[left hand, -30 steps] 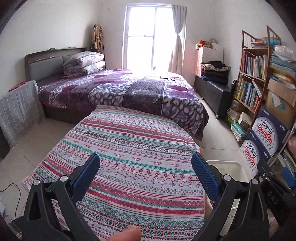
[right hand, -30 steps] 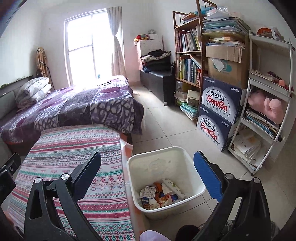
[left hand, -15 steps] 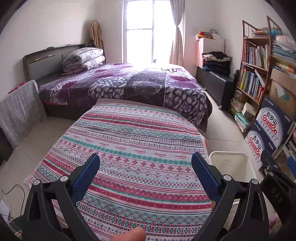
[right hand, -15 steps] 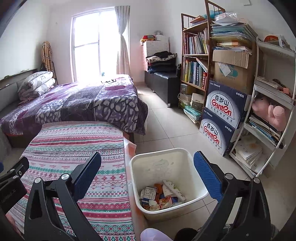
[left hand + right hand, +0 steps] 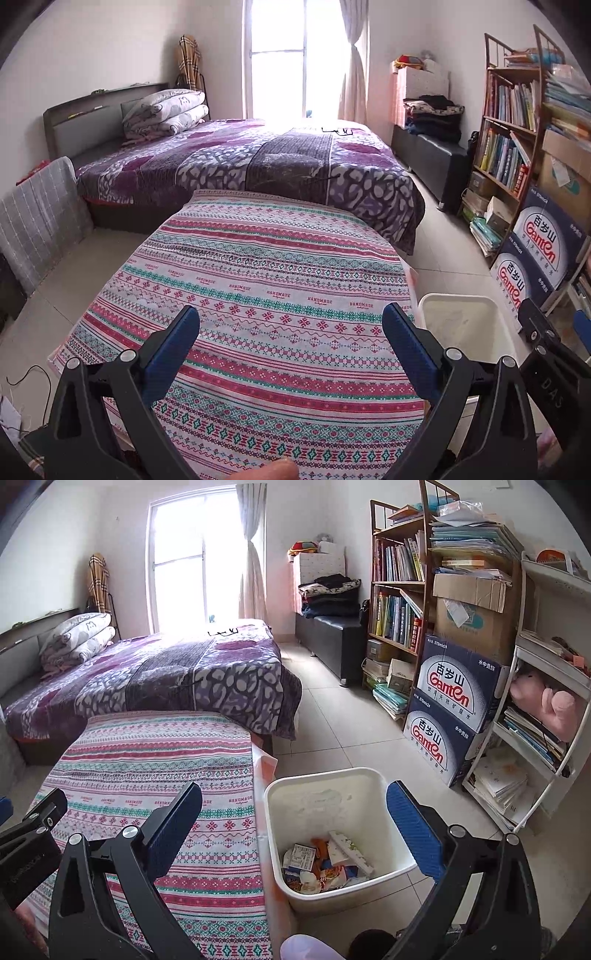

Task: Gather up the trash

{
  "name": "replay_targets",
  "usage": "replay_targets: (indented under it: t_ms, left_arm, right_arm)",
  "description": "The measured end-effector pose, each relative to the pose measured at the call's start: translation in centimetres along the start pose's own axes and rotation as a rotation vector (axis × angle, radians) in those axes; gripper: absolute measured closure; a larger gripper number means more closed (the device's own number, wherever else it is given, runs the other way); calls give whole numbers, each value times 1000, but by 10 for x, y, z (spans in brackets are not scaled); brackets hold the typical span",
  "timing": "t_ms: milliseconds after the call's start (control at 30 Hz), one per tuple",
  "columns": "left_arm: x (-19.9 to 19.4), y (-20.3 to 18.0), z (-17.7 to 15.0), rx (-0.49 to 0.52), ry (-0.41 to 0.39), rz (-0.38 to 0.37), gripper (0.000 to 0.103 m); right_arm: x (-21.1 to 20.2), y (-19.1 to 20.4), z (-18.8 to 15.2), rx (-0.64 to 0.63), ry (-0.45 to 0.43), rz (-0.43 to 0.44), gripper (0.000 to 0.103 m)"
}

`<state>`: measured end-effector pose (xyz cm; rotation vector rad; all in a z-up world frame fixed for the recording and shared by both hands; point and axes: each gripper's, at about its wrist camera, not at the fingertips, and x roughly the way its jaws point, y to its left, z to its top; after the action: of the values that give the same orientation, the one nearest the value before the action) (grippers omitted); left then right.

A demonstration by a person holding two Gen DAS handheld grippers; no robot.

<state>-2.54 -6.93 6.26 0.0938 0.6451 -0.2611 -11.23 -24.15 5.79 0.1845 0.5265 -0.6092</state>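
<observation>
A white plastic bin [image 5: 341,886] stands on the floor at the right side of the table; wrappers and paper scraps [image 5: 321,864] lie in its bottom. In the left wrist view only its rim [image 5: 460,299] shows. My right gripper [image 5: 293,819] is open and empty, held above the bin and the table edge. My left gripper [image 5: 291,339] is open and empty above the patterned tablecloth [image 5: 266,295]. No loose trash shows on the cloth.
A bed with a purple cover [image 5: 166,672] lies beyond the table. Two Ganten boxes [image 5: 447,709], a bookshelf [image 5: 399,590] and a white rack [image 5: 546,701] line the right wall. Tiled floor [image 5: 332,731] runs between bed and shelves.
Both grippers have drifted slightly, so the views have shifted a little. Both stay open and empty; the bin and its contents have not moved.
</observation>
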Motion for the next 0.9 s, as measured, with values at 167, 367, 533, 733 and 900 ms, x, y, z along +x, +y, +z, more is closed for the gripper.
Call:
replay_targets:
  t_ms: [167,367,533,733,900]
  left_arm:
    - [2,0,-1,-2,10,-9,7]
    - [4,1,-1,-5,17,-9,7]
    - [6,0,-2,3,23,-8,7]
    - [7,-1,-1,11,25,3,7]
    - [10,-1,-2,14,27,12,7]
  right_arm:
    - [2,1,-1,0,18,5,7]
    - [3,2,-1,0,19,4,7]
    - [5,1,-3,3,25,6,7]
    - [9,1,-8,1,42,5,7]
    - [12,0,-9,-7,56,-3,7]
